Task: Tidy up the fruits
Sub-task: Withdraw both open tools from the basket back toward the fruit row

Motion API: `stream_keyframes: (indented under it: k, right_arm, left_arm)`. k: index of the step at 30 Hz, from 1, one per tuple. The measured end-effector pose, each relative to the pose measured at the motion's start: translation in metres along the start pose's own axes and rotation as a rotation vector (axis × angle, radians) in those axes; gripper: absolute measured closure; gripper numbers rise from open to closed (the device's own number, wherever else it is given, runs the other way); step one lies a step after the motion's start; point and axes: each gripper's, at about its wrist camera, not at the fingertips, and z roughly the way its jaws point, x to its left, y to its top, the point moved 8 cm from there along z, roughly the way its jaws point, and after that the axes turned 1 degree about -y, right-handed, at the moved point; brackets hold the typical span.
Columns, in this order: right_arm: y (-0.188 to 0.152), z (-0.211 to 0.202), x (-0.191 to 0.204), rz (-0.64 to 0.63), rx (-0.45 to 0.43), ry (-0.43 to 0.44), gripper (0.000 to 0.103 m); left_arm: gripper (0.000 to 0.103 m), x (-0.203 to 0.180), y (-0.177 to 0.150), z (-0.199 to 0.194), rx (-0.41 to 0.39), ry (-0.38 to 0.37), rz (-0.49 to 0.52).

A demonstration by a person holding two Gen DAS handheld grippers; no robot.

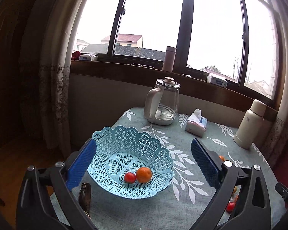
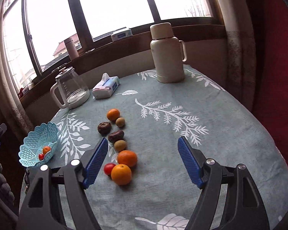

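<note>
A light blue lattice basket (image 1: 113, 145) stands on the table's left side and holds an orange (image 1: 143, 174) and a small red tomato (image 1: 129, 177). My left gripper (image 1: 144, 153) is open, its blue pads on either side of the basket, holding nothing. In the right wrist view the basket (image 2: 31, 143) sits at the far left. A row of loose fruit lies mid-table: oranges (image 2: 121, 174), (image 2: 127, 158), (image 2: 113, 114), a red tomato (image 2: 109, 168), kiwis (image 2: 120, 145), (image 2: 120, 122) and dark brown fruits (image 2: 116, 135), (image 2: 104, 127). My right gripper (image 2: 143, 143) is open above the table, just right of the row.
A glass kettle (image 1: 162, 103), a tissue pack (image 1: 196, 126) and a cream thermos (image 1: 248, 124) stand toward the back of the leaf-patterned tablecloth (image 2: 182, 172). A wristwatch (image 1: 84, 193) lies by the basket. The window sill behind carries a pink flask (image 1: 169, 58) and boxes.
</note>
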Motion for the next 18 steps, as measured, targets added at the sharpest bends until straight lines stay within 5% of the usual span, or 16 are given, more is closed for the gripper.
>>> stream_keyframes:
  k: [6, 13, 18]
  right_arm:
    - [-0.021, 0.011, -0.019, 0.019, 0.061, -0.006, 0.028]
    - [-0.044, 0.028, 0.005, 0.006, 0.149, 0.092, 0.028]
    - [-0.058, 0.045, 0.03, -0.031, 0.219, 0.156, 0.044]
  left_arm:
    - [0.003, -0.02, -0.014, 0.007, 0.038, -0.008, 0.05]
    - [0.003, -0.035, -0.023, 0.006, 0.051, -0.016, 0.083]
    - [0.003, -0.041, -0.027, 0.006, 0.061, -0.018, 0.104]
